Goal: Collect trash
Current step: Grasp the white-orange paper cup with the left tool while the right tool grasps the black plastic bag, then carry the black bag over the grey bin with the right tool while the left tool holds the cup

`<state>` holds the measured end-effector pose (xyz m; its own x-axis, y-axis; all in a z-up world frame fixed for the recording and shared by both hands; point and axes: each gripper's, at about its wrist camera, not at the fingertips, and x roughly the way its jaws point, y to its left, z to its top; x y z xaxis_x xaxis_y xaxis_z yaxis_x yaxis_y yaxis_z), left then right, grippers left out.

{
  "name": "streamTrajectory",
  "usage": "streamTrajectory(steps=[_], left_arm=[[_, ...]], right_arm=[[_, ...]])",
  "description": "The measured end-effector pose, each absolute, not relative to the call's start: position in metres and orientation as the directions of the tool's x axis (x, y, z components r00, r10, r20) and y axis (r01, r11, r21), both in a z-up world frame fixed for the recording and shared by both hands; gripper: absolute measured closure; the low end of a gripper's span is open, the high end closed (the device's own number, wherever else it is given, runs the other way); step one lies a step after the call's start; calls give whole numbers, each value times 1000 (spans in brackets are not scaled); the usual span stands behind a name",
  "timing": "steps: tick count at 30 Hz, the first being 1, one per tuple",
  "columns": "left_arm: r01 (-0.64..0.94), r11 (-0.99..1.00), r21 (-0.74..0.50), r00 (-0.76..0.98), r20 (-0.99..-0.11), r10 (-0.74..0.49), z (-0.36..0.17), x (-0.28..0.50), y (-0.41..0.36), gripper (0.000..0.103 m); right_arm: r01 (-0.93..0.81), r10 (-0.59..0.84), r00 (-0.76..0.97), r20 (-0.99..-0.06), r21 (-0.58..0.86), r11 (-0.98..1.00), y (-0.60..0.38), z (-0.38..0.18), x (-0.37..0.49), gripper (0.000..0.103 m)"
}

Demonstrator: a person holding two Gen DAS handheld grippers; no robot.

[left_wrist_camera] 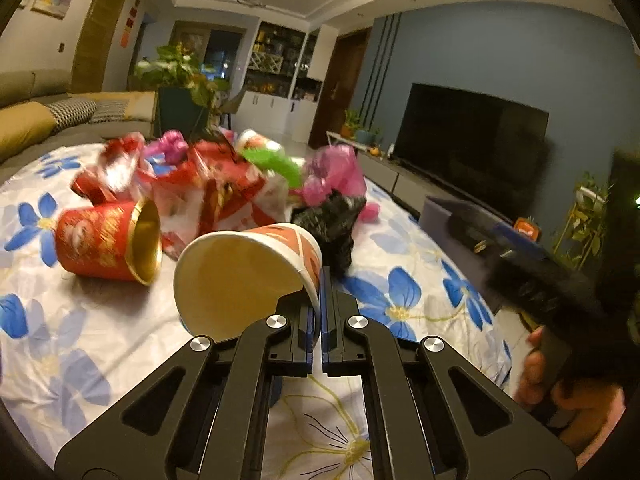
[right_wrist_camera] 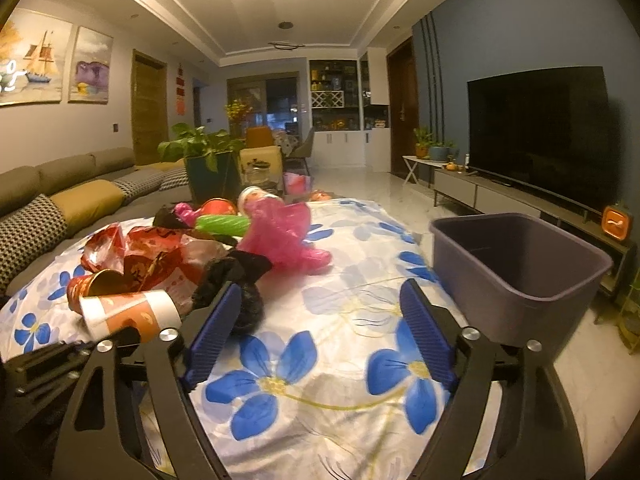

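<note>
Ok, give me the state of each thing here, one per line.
Left gripper: shut on the paper cup's rim.
Paper cup: on its side, empty.
Red cup: on its side, empty.
Right gripper: open, nothing between the pads.
Bin: upright, looks empty.
TV: off.

The tablecloth (right_wrist_camera: 340, 240) is white, printed with big blue flowers with yellow centres. One paper cup (left_wrist_camera: 248, 276) is cream inside, white and orange outside; the other cup (left_wrist_camera: 106, 242) is red with gold lettering and a gold lining. Around them lie red-and-white wrappers (left_wrist_camera: 224, 196), a pink bag (right_wrist_camera: 286, 236), a green bag (right_wrist_camera: 224, 225) and a black bag (right_wrist_camera: 240, 280). The bin (right_wrist_camera: 516, 264) is greyish purple.
</note>
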<state>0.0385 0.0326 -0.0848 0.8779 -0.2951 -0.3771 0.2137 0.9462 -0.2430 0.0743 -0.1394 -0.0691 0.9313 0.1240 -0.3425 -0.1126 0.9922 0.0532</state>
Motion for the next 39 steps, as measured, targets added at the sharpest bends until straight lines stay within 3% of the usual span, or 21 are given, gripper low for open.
streamTrajectory(steps=[7,13,19,21,24,39], left_arm=[[112,965,-236,929,-320,-186,-66,34,64,101],[32,972,-233,945,-308,-105,-58,44,87,101],[45,970,-237,947,-300,-117,-54,48,90,101],[49,970,-239,945,-302,-123,-55,49,89,101],[58,969,-241,942,-307,-133,-57,48,88,101],[131,972,-195,939,-290,-185,-42,44,54,101]], right_arm=[[-191,206,907,-368,77,978,-113,-76,97,35],[-245,256,888,-382,77,966,-89,-83,116,49],[-279,305,850,-430,124,952,-81,-94,137,74],[-290,316,840,-442,128,949,-82,-97,139,90],[-300,328,835,-442,132,945,-84,-98,137,97],[-277,302,895,-329,120,953,-130,-59,81,101]])
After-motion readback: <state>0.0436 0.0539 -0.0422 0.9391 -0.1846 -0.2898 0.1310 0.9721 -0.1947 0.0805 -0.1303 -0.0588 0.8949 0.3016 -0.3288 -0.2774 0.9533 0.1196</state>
